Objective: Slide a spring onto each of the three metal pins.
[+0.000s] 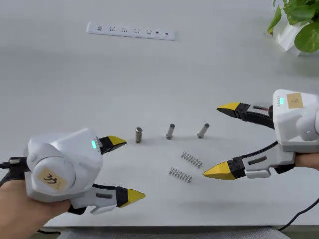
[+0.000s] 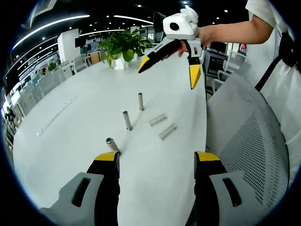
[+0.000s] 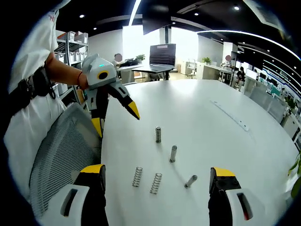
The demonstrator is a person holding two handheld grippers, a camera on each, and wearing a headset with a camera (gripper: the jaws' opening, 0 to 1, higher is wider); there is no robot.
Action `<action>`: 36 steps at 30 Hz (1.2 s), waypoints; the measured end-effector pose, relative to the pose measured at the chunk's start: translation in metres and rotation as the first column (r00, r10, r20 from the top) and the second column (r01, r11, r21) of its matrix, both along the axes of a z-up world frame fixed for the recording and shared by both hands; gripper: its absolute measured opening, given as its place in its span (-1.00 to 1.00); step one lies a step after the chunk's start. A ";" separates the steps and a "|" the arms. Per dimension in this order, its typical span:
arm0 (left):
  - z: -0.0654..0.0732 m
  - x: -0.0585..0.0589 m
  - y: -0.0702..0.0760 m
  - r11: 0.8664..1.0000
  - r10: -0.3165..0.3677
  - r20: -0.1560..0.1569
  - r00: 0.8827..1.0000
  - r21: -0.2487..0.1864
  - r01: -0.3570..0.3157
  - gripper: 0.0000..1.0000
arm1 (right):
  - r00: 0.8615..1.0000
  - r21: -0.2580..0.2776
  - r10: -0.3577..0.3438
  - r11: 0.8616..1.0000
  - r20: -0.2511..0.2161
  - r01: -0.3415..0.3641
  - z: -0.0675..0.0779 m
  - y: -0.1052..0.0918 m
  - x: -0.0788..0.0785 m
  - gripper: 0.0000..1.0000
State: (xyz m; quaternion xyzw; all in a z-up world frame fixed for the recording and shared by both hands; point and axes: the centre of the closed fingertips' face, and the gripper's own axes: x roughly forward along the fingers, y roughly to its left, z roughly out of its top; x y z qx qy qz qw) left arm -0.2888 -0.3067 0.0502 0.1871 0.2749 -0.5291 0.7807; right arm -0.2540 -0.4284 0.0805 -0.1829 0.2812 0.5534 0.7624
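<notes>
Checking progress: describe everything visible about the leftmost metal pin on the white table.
The leftmost silver metal pin stands upright on the white table, at the end of a row of three. A grey coil spring sheathes its shaft. The left gripper, jaws open, has one yellow tip close beside it, not touching.

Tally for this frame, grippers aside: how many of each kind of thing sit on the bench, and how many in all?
Metal pins: 3
Springs: 3 (2 loose, 1 already on a pin)
Power strip: 1
Potted plant: 1
Total: 8
</notes>
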 end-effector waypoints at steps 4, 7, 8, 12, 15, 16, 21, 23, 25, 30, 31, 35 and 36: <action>-0.005 0.000 -0.016 0.998 -0.057 0.003 0.998 0.023 0.057 0.11 | 1.000 0.012 -0.030 0.999 -0.007 0.030 -0.006 -0.016 -0.005 0.85; -0.008 0.001 -0.029 0.995 -0.092 0.000 0.996 0.032 0.092 0.03 | 0.999 0.018 -0.043 0.999 -0.012 0.043 -0.012 -0.026 -0.008 0.88; -0.010 0.001 -0.035 0.993 -0.113 0.003 0.994 0.041 0.113 -0.01 | 0.999 0.021 -0.047 0.999 -0.013 0.048 -0.013 -0.028 -0.011 0.88; -0.021 0.003 -0.048 0.981 -0.174 0.014 0.985 0.087 0.172 -0.14 | 0.997 0.026 -0.067 0.997 -0.025 0.068 -0.018 -0.036 -0.017 0.89; -0.030 0.004 -0.057 0.968 -0.221 0.020 0.975 0.127 0.217 -0.26 | 0.996 0.040 -0.086 0.995 -0.028 0.087 -0.019 -0.041 -0.020 0.89; -0.033 0.005 -0.059 0.965 -0.230 0.017 0.973 0.135 0.226 -0.31 | 0.996 0.041 -0.091 0.995 -0.027 0.092 -0.019 -0.042 -0.021 0.88; -0.047 0.005 -0.071 0.947 -0.279 0.007 0.960 0.165 0.274 -0.47 | 0.993 0.055 -0.116 0.992 -0.028 0.118 -0.019 -0.048 -0.024 0.85; -0.054 0.004 -0.075 0.940 -0.295 0.000 0.955 0.181 0.290 -0.52 | 0.992 0.059 -0.123 0.990 -0.031 0.125 -0.020 -0.051 -0.026 0.85; -0.059 0.004 -0.079 0.933 -0.311 -0.001 0.950 0.192 0.305 -0.54 | 0.991 0.063 -0.132 0.989 -0.035 0.134 -0.021 -0.053 -0.027 0.85; -0.071 0.006 -0.082 0.912 -0.343 0.001 0.939 0.238 0.333 -0.61 | 0.988 0.070 -0.147 0.986 -0.041 0.150 -0.024 -0.059 -0.030 0.86; -0.071 0.007 -0.083 0.912 -0.343 0.000 0.939 0.238 0.334 -0.61 | 0.988 0.070 -0.149 0.986 -0.043 0.152 -0.024 -0.060 -0.030 0.86; -0.074 0.008 -0.083 0.900 -0.364 0.001 0.931 0.258 0.351 -0.65 | 0.987 0.065 -0.157 0.985 -0.046 0.160 -0.026 -0.064 -0.032 0.85; -0.077 0.007 -0.082 0.892 -0.375 -0.003 0.927 0.274 0.361 -0.65 | 0.986 0.069 -0.161 0.984 -0.047 0.164 -0.026 -0.065 -0.032 0.85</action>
